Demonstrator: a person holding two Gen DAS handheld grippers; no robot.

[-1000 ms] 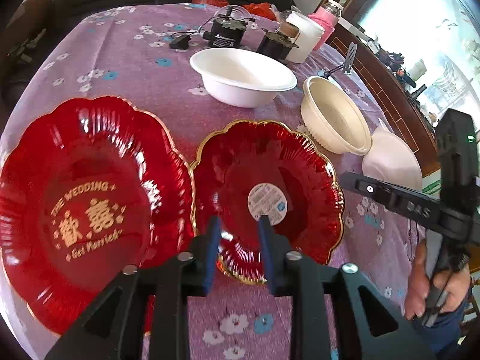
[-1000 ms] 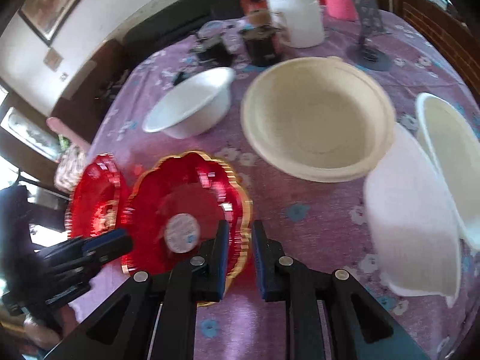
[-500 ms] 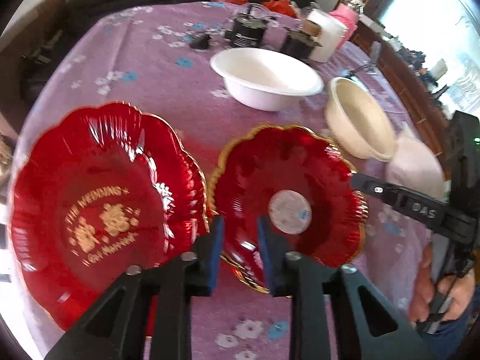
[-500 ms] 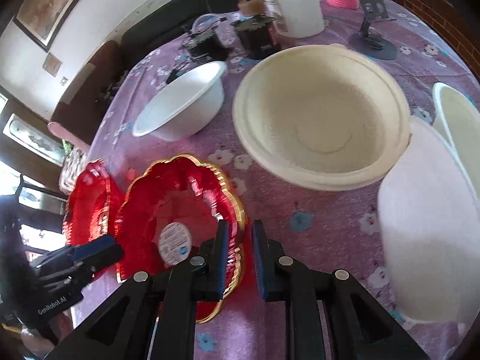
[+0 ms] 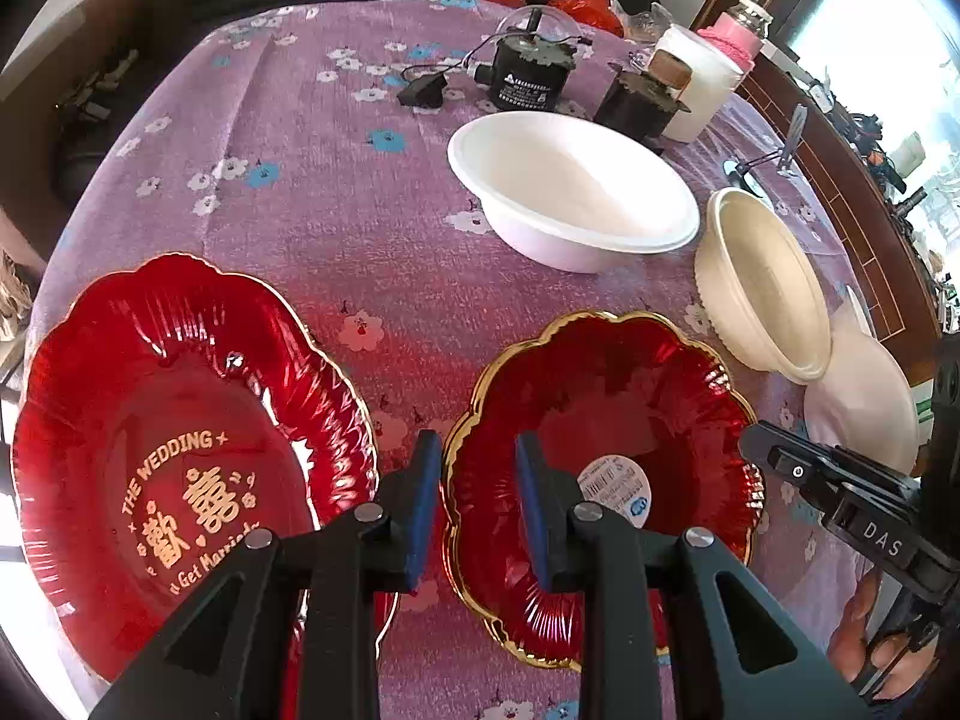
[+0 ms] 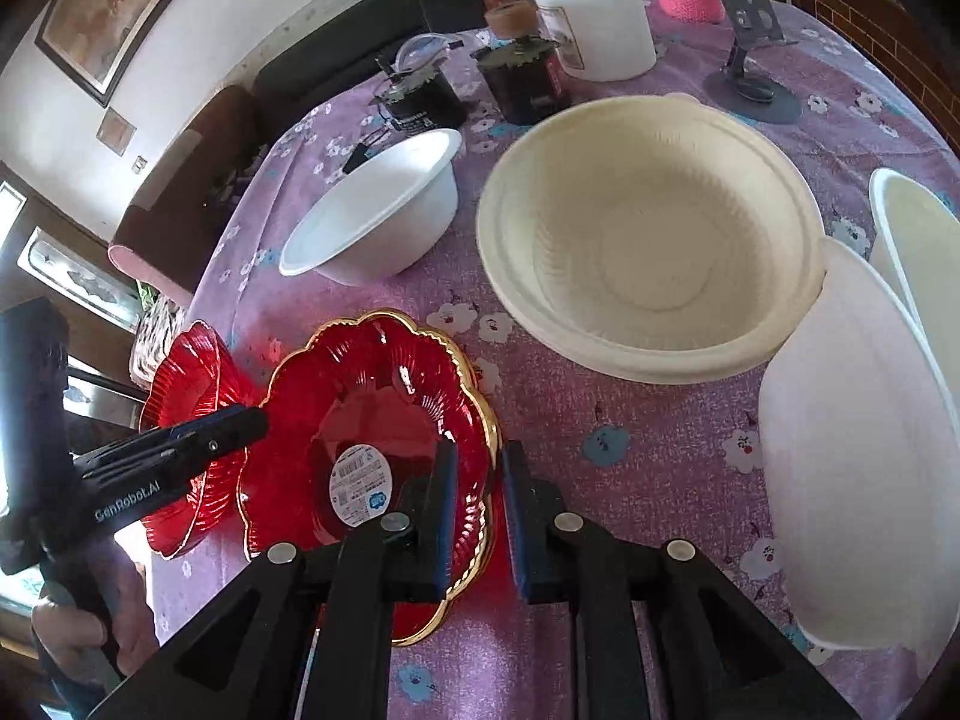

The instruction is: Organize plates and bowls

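Two handheld grippers work opposite rims of a small gold-edged red plate (image 5: 606,420) near the front edge of a table draped in a purple flowered cloth (image 5: 336,138). The left gripper (image 5: 474,498) straddles the plate's left rim, its blue-padded jaws having just eased slightly wider — whether the pads actually press on the rim cannot be told. The right gripper (image 6: 474,516) straddles the far rim with its jaws narrowly apart; here too, contact with the gold edge is unclear from either view. A round barcode sticker (image 5: 618,486) sits in the plate's well.

Just beside it, toward the table's front left corner, lies a larger red plate (image 5: 174,444) lettered in gold "THE WEDDING". Behind the pair stand a white bowl (image 5: 570,192) and a cream bowl (image 5: 762,288), with an upturned white bowl (image 6: 858,450) touching the cream one — and another cream bowl (image 6: 918,252) at the right edge. Black motor-like parts (image 5: 528,72) and a white tub (image 6: 594,12) crowd the back edge.
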